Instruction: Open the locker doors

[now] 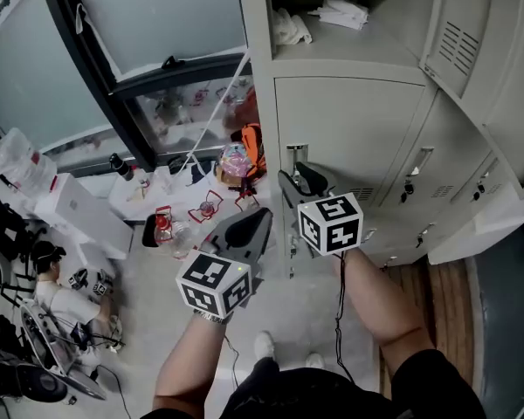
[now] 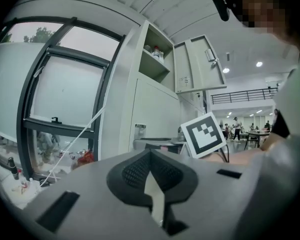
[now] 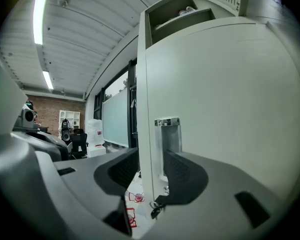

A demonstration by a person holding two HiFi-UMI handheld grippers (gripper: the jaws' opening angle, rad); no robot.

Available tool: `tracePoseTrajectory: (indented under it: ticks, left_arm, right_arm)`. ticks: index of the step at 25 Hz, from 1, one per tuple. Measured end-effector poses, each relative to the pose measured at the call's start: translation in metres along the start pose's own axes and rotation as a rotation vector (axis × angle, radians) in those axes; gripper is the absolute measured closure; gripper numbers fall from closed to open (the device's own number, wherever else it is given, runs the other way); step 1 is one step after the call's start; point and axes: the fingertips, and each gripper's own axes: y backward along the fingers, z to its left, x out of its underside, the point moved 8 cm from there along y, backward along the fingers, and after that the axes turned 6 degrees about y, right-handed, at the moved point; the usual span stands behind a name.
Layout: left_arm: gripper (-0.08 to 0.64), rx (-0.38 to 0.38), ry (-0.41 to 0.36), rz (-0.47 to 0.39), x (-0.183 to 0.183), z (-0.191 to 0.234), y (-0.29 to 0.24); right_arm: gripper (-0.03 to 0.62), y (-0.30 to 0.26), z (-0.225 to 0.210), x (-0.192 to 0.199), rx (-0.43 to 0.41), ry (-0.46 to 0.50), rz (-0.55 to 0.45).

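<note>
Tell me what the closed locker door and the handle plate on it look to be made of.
Locker door: looks like sheet metal with a pale grey, matt painted coat; the face is flat and even, with a thin edge. Handle plate: seems bare metal, perhaps steel or chrome-plated, going by its silvery sheen against the dull door.

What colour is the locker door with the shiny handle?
Pale grey all over. The locker door shows best in the right gripper view.

Pale grey locker's upper door (image 1: 472, 46) hangs open; middle door (image 1: 354, 133) looks shut, metal handle (image 1: 295, 157) left.
</note>
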Motion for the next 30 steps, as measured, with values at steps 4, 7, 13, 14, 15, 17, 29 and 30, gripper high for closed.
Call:
tracePoseTrajectory:
  ticks: [4, 7, 13, 14, 15, 17, 29, 30]
  left_arm:
    - [0.561, 0.021, 0.014, 0.009, 0.004, 0.012, -0.003]
    - [0.561, 0.039, 0.018, 0.017, 0.007, 0.019, -0.004]
    - [0.561, 0.06, 0.029, 0.019, 0.014, 0.03, -0.001]
    - [0.561, 0.062, 0.03, 0.02, 0.014, 0.031, 0.0]
    - [0.561, 0.064, 0.03, 0.022, 0.015, 0.033, 0.001]
    - [0.561, 0.065, 0.032, 0.024, 0.017, 0.036, 0.004]
    - [0.561, 0.088, 0.026, 0.023, 0.015, 0.039, 0.007]
    - [0.561, 0.088, 0.026, 0.023, 0.015, 0.039, 0.008]
  right_arm:
    - [0.434, -0.008, 0.002, 0.003, 0.022, 0.005, 0.007]
    - [0.433, -0.013, 0.002, 0.004, 0.042, -0.001, 0.012]
    - [0.43, -0.022, 0.004, 0.008, 0.073, -0.01, 0.021]
    - [0.431, -0.022, 0.004, 0.008, 0.082, -0.007, 0.019]
    - [0.434, -0.022, 0.004, 0.009, 0.091, -0.002, 0.017]
    - [0.44, -0.023, 0.004, 0.009, 0.109, 0.01, 0.015]
    - [0.48, -0.023, 0.007, 0.01, 0.184, 0.013, 0.023]
    - [0.482, -0.023, 0.007, 0.01, 0.184, 0.012, 0.025]
